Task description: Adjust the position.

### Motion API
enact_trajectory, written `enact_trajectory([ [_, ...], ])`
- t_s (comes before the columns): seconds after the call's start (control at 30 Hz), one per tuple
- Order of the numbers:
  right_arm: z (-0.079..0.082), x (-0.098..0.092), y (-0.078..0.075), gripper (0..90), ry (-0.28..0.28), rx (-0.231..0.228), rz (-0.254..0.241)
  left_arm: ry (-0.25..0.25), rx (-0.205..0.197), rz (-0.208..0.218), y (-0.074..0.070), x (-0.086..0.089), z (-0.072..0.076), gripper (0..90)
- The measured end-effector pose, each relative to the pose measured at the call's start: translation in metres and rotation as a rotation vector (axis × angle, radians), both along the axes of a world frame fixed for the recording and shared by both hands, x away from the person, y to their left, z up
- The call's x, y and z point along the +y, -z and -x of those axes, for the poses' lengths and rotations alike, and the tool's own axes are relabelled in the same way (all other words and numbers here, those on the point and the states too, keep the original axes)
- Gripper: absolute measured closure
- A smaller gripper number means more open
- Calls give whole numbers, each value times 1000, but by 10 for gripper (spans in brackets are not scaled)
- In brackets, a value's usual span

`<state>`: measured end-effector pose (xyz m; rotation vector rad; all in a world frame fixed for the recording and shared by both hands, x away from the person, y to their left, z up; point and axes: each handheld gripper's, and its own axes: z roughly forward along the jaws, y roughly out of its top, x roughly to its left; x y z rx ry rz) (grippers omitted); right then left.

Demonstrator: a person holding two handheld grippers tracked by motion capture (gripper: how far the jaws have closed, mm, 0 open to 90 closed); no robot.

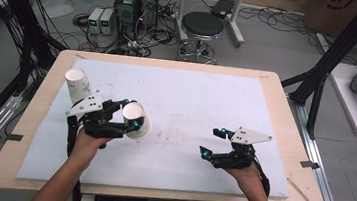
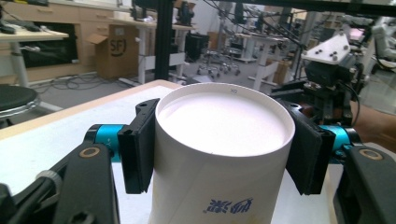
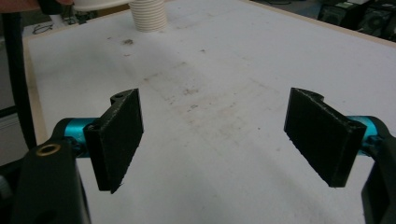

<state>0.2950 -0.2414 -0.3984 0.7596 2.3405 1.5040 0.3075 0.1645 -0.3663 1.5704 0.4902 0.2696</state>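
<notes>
my left tool point(image 1: 132, 116) is clamped on a paper cup point(image 1: 136, 120), lifted just over the worktop point(image 1: 206, 103) beside the other cup point(image 1: 78, 84). my right tool point(image 1: 212, 143) hangs wide and empty. i judge the pickup done and the placing or stacking left.

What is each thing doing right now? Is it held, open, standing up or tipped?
Left tool: shut on the held paper cup.
Held paper cup: gripped between both pads, empty, mouth open.
Cup stack: on the white mat, tilted, not held.
Right tool: open, nothing between its pads.
White mat: lying flat on the table, a few dirty marks.
Black stool: standing on the floor, nobody on it.
</notes>
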Motion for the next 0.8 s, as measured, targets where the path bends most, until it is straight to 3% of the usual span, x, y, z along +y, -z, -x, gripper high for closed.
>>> enact_trajectory([
  [0.23, 0, 8, 3, 203, -52, 10, -15, 73, 7, -13, 5, -18, 1, 354],
  [0.4, 0, 20, -2, 203, -121, -10, -16, 132, 10, -20, 7, -34, 3, 354],
  [0.8, 3, 45, 0, 204, -224, 6, -24, 200, 24, -42, 11, -51, 5, 354],
])
